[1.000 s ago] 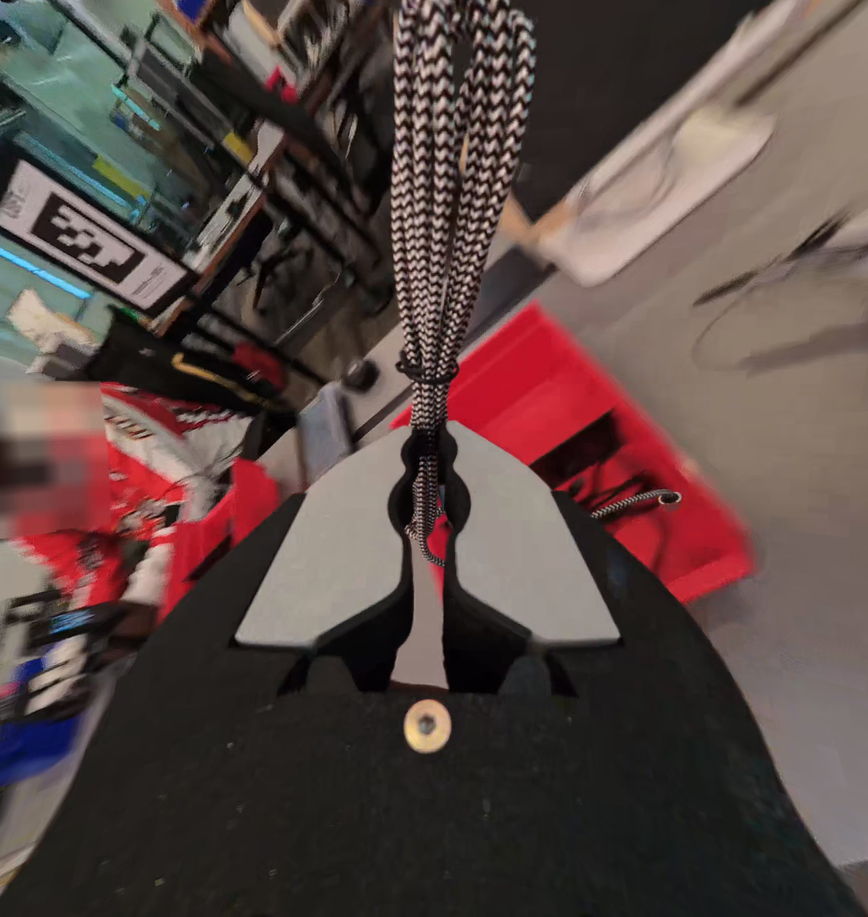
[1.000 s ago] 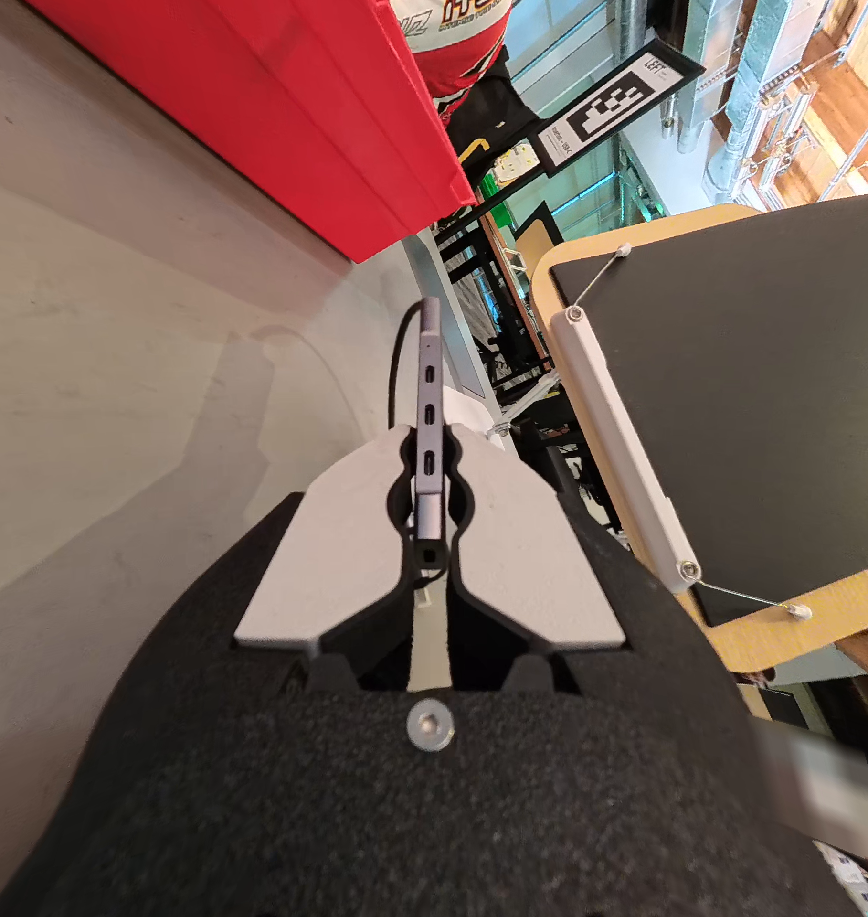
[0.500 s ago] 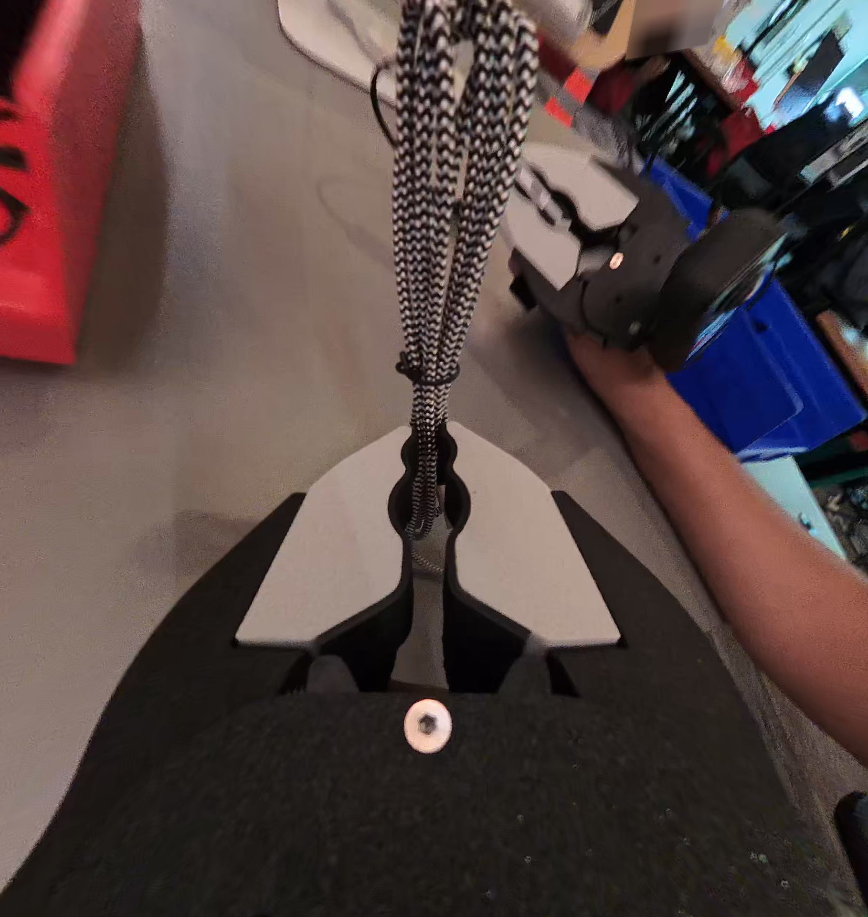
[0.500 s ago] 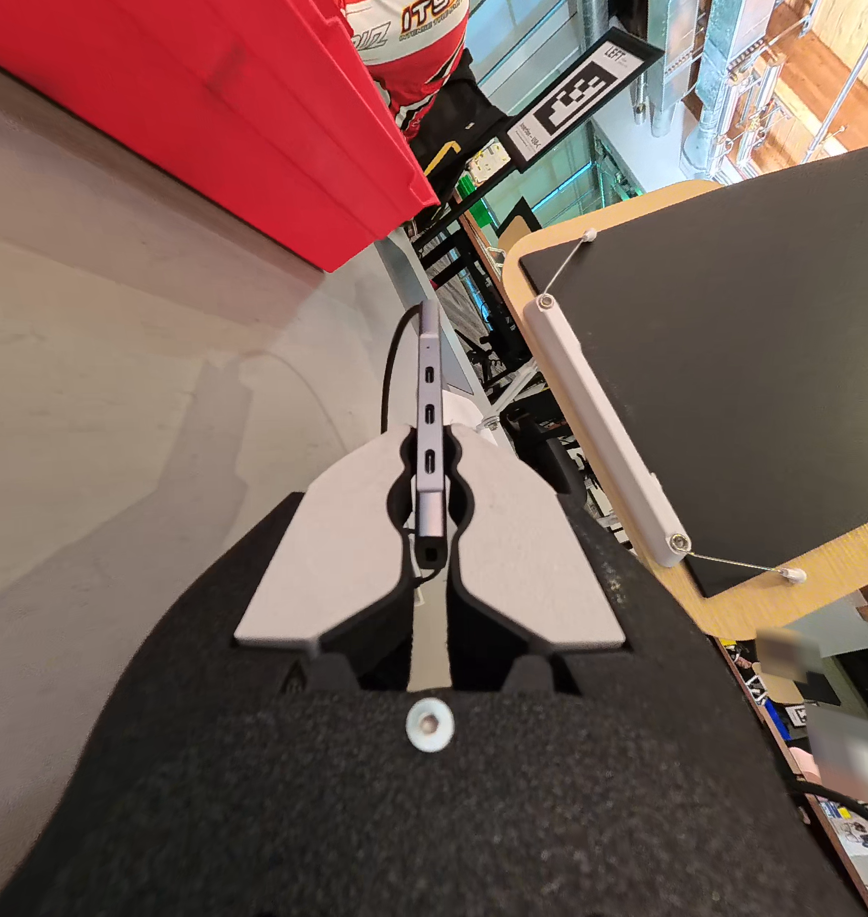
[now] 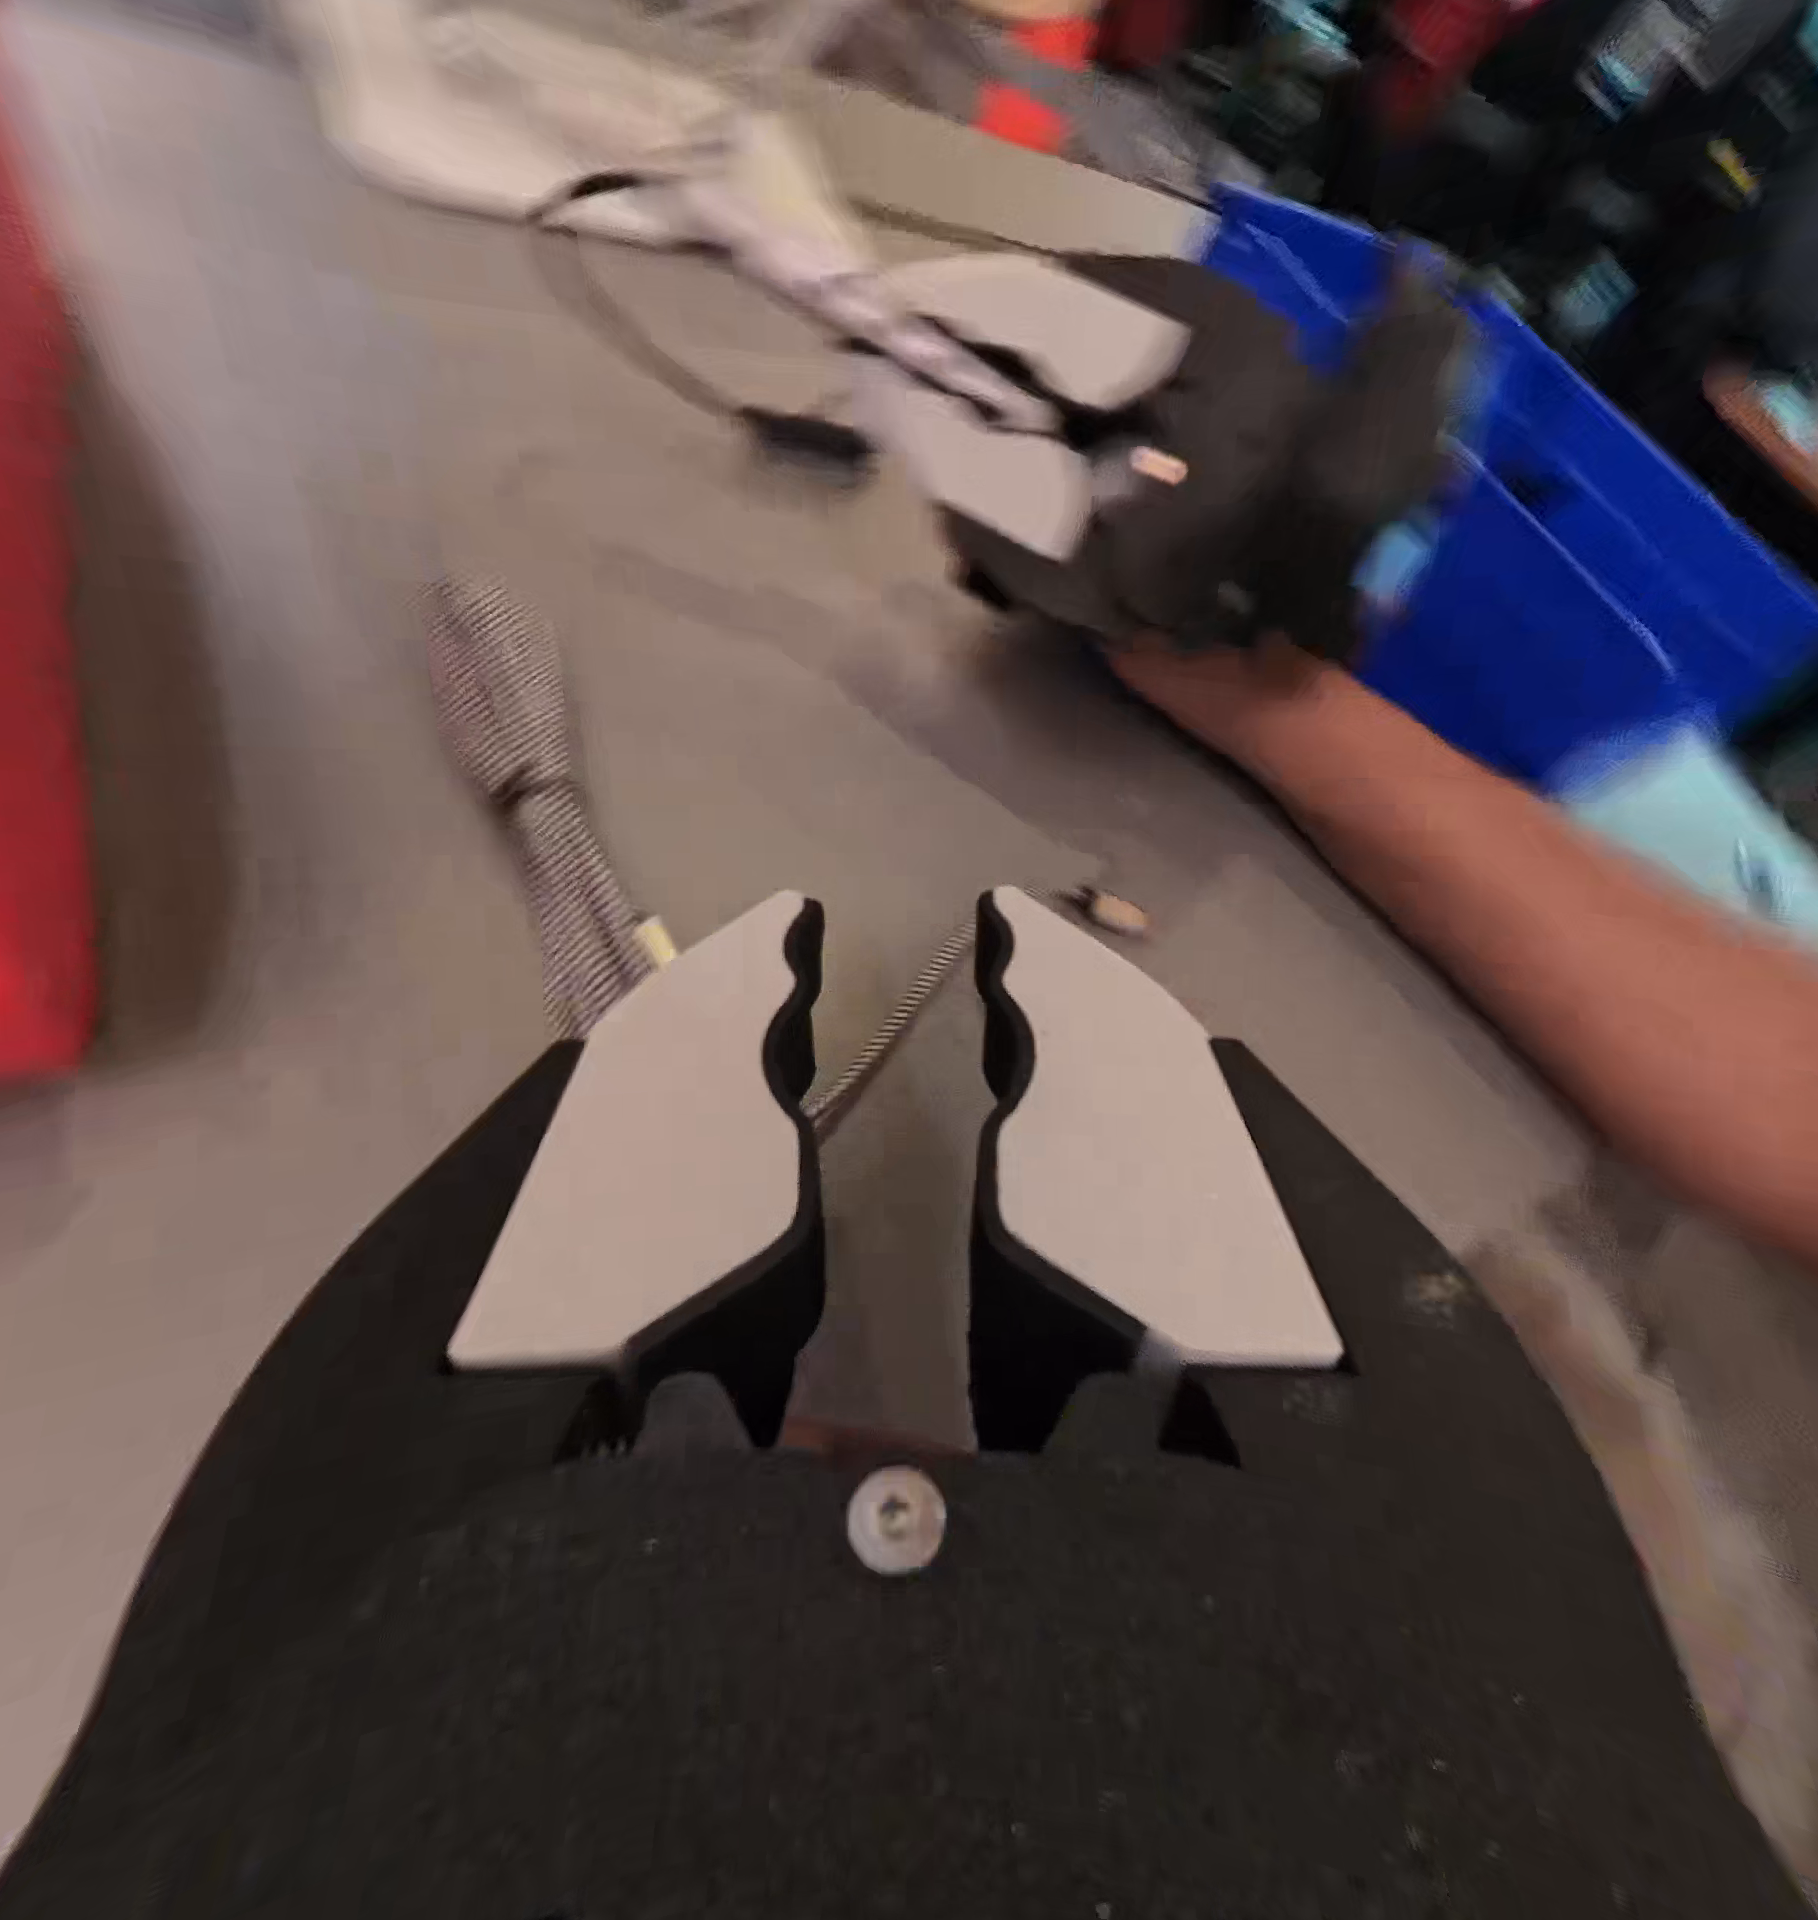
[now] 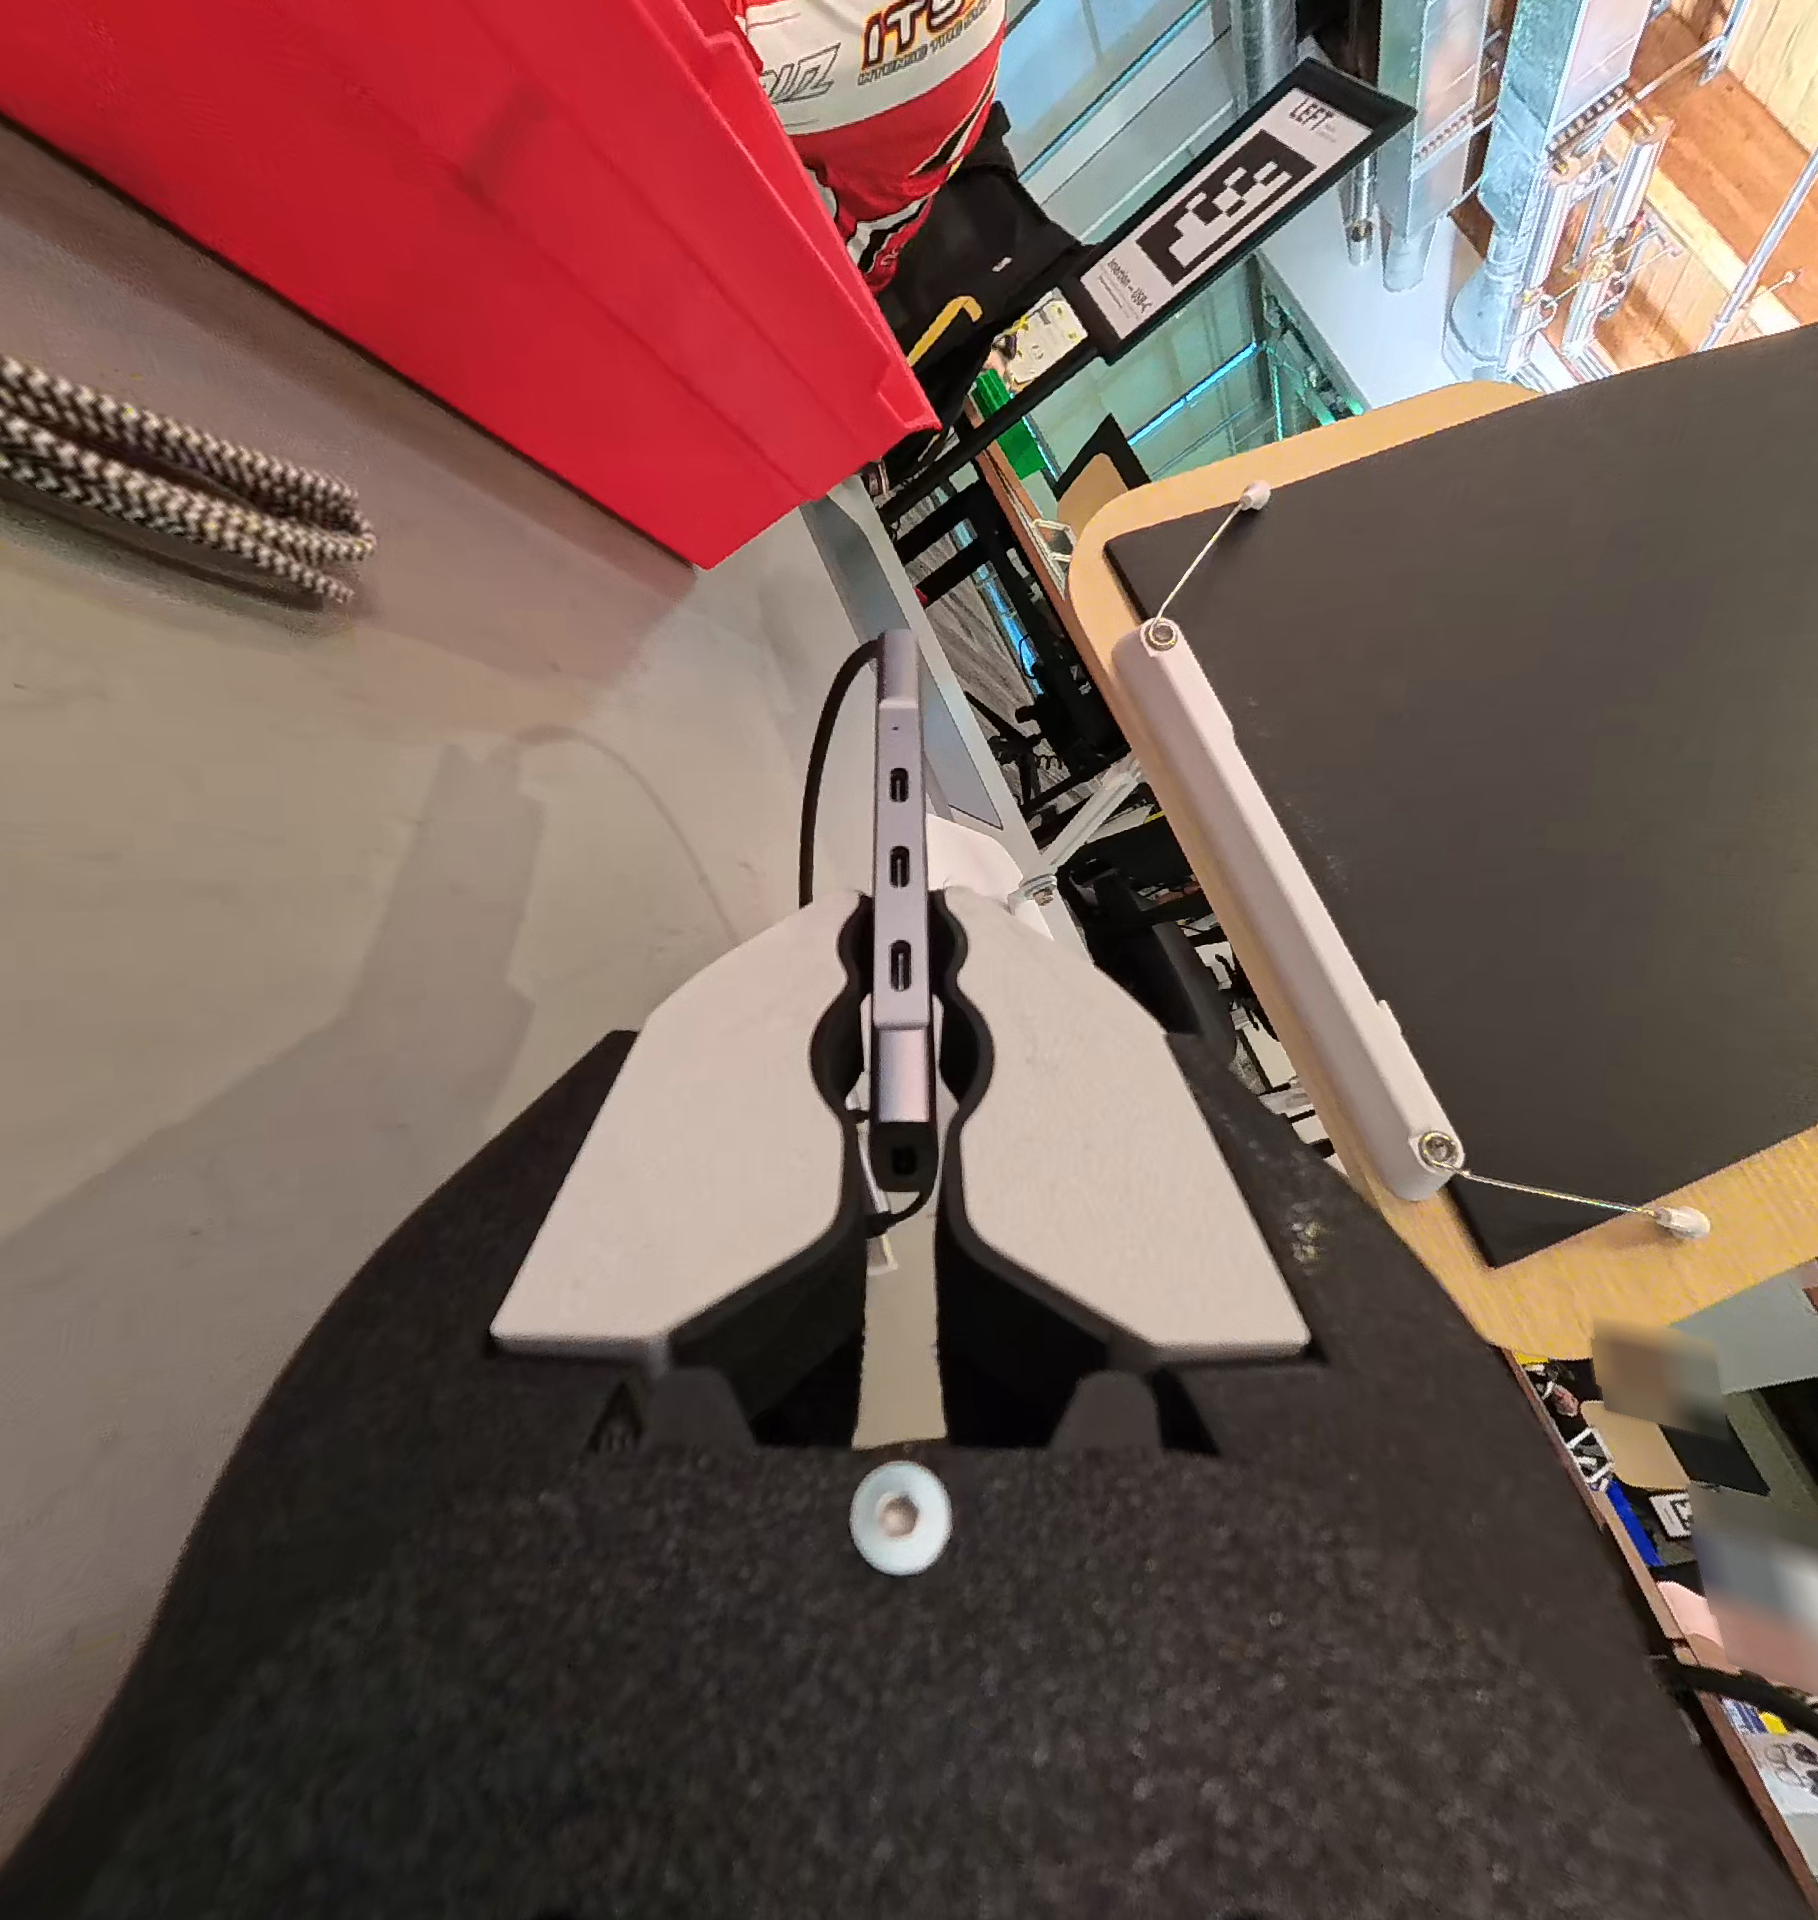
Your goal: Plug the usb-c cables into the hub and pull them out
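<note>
Jaws of the left gripper [image 5: 897, 914] stand apart with nothing between them, above the grey tabletop [image 5: 313, 520]. The bundled black-and-white braided usb-c cable [image 5: 531, 769] lies on that tabletop just ahead and to the left of the fingers, one thin strand running under the gap. The right gripper [image 6: 903, 914] is closed on the slim grey metal usb-c hub [image 6: 900, 831], held edge-up with three empty ports facing the camera and a black lead at its far end. The cable bundle [image 6: 157, 488] lies near the red plastic bin [image 6: 469, 239]. The left view is motion-blurred.
</note>
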Tool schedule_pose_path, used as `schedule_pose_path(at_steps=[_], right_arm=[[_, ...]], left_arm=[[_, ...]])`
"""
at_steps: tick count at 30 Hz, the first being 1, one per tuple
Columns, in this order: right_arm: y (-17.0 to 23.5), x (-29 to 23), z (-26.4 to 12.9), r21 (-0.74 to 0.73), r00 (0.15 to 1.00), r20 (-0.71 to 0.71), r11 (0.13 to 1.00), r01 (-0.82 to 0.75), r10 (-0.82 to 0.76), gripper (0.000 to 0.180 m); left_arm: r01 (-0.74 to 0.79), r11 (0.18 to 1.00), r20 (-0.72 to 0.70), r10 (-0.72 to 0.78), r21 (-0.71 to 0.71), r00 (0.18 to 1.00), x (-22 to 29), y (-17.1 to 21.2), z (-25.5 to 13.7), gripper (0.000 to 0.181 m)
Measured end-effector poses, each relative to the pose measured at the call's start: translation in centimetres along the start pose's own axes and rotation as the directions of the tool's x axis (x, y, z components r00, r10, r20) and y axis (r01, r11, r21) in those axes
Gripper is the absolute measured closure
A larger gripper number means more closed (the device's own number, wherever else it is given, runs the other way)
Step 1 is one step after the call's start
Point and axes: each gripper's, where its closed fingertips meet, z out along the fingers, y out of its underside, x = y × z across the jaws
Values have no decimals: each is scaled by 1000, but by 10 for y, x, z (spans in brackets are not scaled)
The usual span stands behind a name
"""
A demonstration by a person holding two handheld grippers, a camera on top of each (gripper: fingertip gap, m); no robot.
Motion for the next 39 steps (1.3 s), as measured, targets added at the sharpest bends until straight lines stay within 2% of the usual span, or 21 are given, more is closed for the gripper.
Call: schedule_pose_path(at_steps=[1, 2, 4, 6, 7, 9, 14, 18, 19, 21, 22, 24, 26, 28, 33, 36, 39], right_arm=[[0, 0, -1, 2, 1000, 0, 1000, 1, -1, 171], [-1, 0, 0, 4, 1000, 2, 1000, 2, -2, 171], [-2, -4, -1, 9, 1000, 8, 1000, 8, -8, 171], [-3, -8, -4, 17, 1000, 14, 1000, 12, -12, 171], [-4, -9, -4, 20, 1000, 19, 1000, 13, -13, 171], [-6, -11, -4, 36, 999, 32, 999, 4, -5, 171], [-9, -8, -8, 58, 998, 37, 997, -43, 41, 171], [-8, -8, -6, 52, 998, 44, 998, -44, 42, 171], [-7, -10, -5, 52, 998, 45, 998, -40, 38, 171], [-7, -11, -5, 50, 998, 51, 998, -30, 27, 171], [-8, -12, -5, 49, 999, 51, 999, -23, 21, 171], [-8, -13, -5, 49, 998, 54, 999, -19, 16, 171], [-8, -13, -4, 46, 999, 49, 999, -16, 14, 170], [-7, -11, -4, 41, 999, 40, 999, -16, 14, 171], [-6, -2, -4, 36, 1000, -12, 999, -14, 14, 171], [-5, -1, -4, 25, 1000, -25, 1000, 19, -18, 171], [-4, -7, -3, -8, 993, -29, 993, 115, -115, 171]], left_arm=[[-173, 985, -102, 170, -27, 980, 18, 5, 2, 153], [-346, 934, -200, 324, -86, 925, 32, 17, 4, 148], [-613, 780, -268, 569, -125, 778, 37, 29, 10, 147], [-775, 626, -383, 696, -90, 607, 46, 36, 18, 150], [-816, 571, -416, 723, -88, 551, 45, 37, 26, 152], [-856, 508, -472, 736, -89, 486, 42, 37, 45, 142], [-880, 474, -625, 677, -34, 389, 49, 41, 72, 146], [-918, 396, -617, 715, -31, 329, 44, 49, 93, 147], [-917, 397, -627, 704, -42, 333, 44, 53, 96, 148], [-915, 400, -652, 683, -41, 328, 48, 56, 98, 162], [-922, 384, -658, 684, -44, 316, 46, 58, 98, 175], [-932, 360, -640, 707, -41, 301, 45, 56, 100, 178], [-927, 369, -616, 716, -65, 328, 42, 53, 103, 179], [-902, 419, -583, 710, -99, 394, 37, 44, 104, 179], [-754, 634, -504, 600, -174, 621, 17, 5, 96, 179], [-689, 674, -327, 609, -268, 723, -19, -26, 97, 180], [-614, 736, -241, 565, -285, 789, -30, -47, 95, 180]])
